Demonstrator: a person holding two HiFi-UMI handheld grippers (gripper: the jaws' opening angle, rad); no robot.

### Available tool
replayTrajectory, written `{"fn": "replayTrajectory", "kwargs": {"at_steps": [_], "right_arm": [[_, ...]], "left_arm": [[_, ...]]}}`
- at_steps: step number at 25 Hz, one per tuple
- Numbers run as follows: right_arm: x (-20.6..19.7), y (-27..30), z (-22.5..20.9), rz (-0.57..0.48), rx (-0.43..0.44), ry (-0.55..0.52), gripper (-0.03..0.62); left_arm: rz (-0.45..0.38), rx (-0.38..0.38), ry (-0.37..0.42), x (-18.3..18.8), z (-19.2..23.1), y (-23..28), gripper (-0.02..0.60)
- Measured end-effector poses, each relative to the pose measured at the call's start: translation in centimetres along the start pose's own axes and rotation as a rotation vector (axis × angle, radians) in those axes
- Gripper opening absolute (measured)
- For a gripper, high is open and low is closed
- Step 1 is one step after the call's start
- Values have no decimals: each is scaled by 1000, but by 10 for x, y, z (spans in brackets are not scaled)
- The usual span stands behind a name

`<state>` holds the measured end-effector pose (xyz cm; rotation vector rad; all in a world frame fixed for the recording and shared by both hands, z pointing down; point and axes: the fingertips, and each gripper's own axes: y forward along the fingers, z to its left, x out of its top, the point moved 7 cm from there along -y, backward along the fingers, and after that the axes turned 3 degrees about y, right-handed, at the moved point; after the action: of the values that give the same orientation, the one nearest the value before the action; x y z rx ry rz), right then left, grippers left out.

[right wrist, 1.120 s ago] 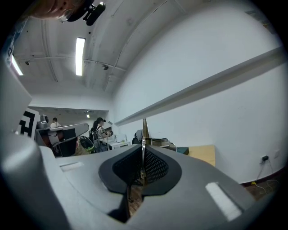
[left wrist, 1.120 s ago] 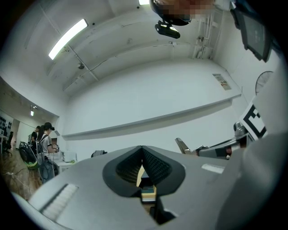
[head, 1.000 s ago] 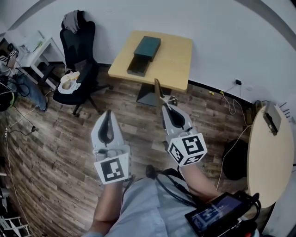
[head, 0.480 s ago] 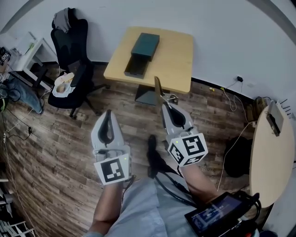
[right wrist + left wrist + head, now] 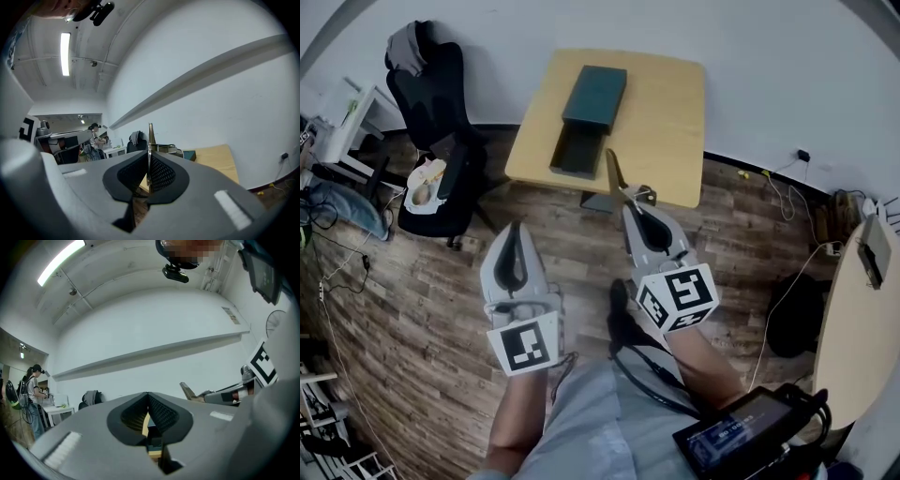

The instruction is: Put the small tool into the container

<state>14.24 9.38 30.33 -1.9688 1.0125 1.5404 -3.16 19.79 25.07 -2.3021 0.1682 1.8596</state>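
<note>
Wooden floor (image 5: pixel 412 309); pale table (image 5: pixel 666 122) at 12 o'clock bears the container (image 5: pixel 592 98), chair (image 5: pixel 431 103) at 10. Your right gripper (image 5: pixel 630 202) pinches the small tool (image 5: pixel 612 172); left gripper (image 5: pixel 516 230) closed, empty.

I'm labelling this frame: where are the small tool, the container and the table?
small tool (image 5: pixel 615 173): head view, middle of its thin blade.
container (image 5: pixel 595 96): head view, its dark top.
table (image 5: pixel 667 112): head view, bare wooden top.

1. The tabletop (image 5: pixel 666 103) stands at 12 o'clock, against the wall.
2. The container (image 5: pixel 586 117) lies on the tabletop's left half.
3. An office chair (image 5: pixel 431 141) stands at 10 o'clock on the floor (image 5: pixel 412 300).
4. The left gripper (image 5: pixel 517 228) is at 7 o'clock, with the right gripper (image 5: pixel 635 208) beside it. Both are before the tabletop.
5. The small tool (image 5: pixel 616 176) juts from the right gripper toward 11 o'clock.
6. A second table (image 5: pixel 853 319) stands at 3 o'clock.
</note>
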Motion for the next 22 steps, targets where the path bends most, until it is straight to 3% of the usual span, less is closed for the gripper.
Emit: {"fn": "replayTrajectory", "kwargs": {"at_steps": [10,15,22], "right_arm": [[24,71,-50,-7,1,22,3],[40,98,-61,-33,31,27,3],[46,130,-62,-33,52,20,3]], "left_arm": [[-35,-69,42,10,-12,105,11],[-74,-41,78,27,-4,131,11],[-84,-19,74,25,13,151,11]]}}
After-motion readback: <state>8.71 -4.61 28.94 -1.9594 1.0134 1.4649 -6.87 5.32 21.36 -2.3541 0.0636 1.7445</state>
